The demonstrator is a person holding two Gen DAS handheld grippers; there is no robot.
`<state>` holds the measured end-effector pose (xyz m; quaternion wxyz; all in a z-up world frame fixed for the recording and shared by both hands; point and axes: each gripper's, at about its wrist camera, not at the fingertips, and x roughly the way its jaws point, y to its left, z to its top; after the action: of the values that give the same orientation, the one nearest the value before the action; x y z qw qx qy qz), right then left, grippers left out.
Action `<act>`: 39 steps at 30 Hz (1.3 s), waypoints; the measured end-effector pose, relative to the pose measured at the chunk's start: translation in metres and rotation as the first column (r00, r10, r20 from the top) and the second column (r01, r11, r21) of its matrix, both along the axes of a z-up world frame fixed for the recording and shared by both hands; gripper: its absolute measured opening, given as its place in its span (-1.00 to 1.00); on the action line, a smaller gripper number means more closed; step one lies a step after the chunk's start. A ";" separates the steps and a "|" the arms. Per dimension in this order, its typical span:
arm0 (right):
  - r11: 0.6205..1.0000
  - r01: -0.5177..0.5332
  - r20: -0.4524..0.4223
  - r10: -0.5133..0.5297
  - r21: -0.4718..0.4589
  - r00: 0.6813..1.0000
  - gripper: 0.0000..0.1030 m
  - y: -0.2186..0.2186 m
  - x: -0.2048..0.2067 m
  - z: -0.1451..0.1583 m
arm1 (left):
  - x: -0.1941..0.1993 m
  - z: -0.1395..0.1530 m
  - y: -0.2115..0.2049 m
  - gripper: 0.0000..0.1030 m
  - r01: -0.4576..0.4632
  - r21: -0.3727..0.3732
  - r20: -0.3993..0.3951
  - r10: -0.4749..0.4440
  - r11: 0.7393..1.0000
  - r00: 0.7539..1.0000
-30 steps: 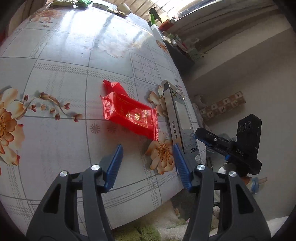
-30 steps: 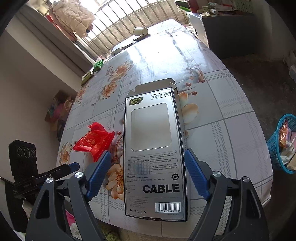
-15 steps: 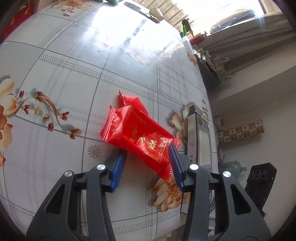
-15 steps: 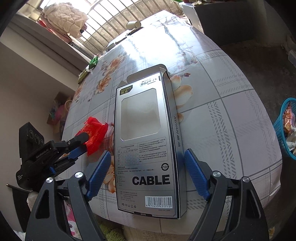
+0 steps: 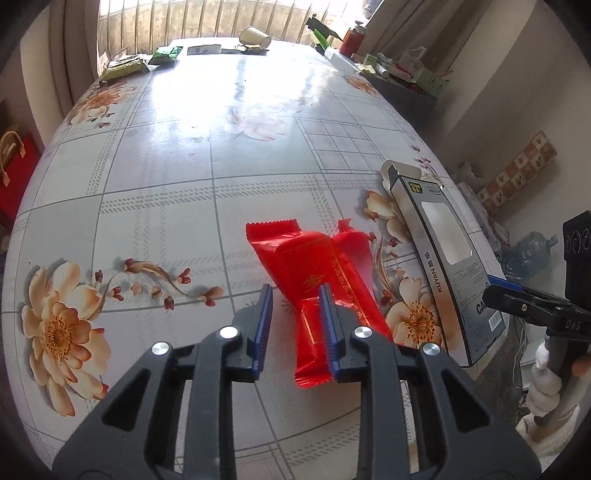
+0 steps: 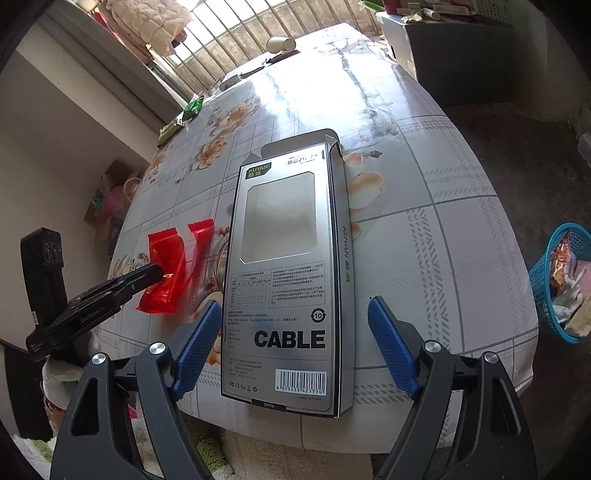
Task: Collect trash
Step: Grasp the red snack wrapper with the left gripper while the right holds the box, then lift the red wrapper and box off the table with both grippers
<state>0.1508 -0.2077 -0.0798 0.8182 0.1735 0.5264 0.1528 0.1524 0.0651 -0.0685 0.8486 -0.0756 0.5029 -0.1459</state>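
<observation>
Red wrapper (image 5: 317, 280) between left tongs (image 5: 295, 325) — opening; touching one pad.

Two red wrappers (image 5: 314, 266) lie mid-frame on the desk (image 5: 184, 166); one cable box (image 6: 288, 266); one paper cup (image 5: 255, 37) at the top; two green packets (image 5: 166, 55); one blue basket (image 6: 554, 288) at right.

A lived-in home, a dining corner by a barred window (image 5: 207, 22) at twelve o'clock; the table (image 5: 221, 155) wears a glossy flowered oilcloth; a quilted blanket (image 6: 147, 22) airs by the bars at eleven; a cluttered side shelf (image 5: 402, 74) of bottles and packets stands at two; a blue waste basket (image 6: 554, 280) sits on the bare floor at three; a big water jug (image 5: 528, 251) rests beyond the table's edge.
</observation>
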 end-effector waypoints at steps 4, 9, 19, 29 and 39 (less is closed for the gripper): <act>1.000 0.003 -0.009 -0.003 0.000 1.000 0.54 0.003 0.003 -0.002 | 0.006 -0.009 0.005 -0.20 -0.025 -0.058 -0.057 0.022 0.998 0.998; 1.000 0.006 0.003 -0.006 -0.015 1.000 0.62 0.009 0.005 0.001 | 0.004 -0.010 -0.006 -0.24 -0.015 0.017 -0.023 0.015 1.000 1.000; 0.980 -0.018 0.055 0.030 -0.199 0.998 0.70 0.035 0.014 0.004 | -0.004 -0.010 -0.028 -0.74 0.023 0.161 0.050 -0.032 0.987 0.998; 0.955 -0.055 0.048 0.072 -0.292 0.996 0.72 0.051 0.018 -0.004 | -0.004 -0.005 -0.035 -0.88 0.009 0.204 0.094 -0.029 0.979 0.995; 0.952 -0.038 0.055 0.058 -0.303 0.997 0.66 0.052 0.019 -0.007 | -0.005 0.001 -0.029 -0.89 -0.016 0.230 0.130 -0.014 0.973 0.991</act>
<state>0.1700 -0.1555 -0.0864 0.8473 0.0288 0.5215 0.0960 0.1473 0.0359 -0.0678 0.8828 0.0330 0.4598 -0.0908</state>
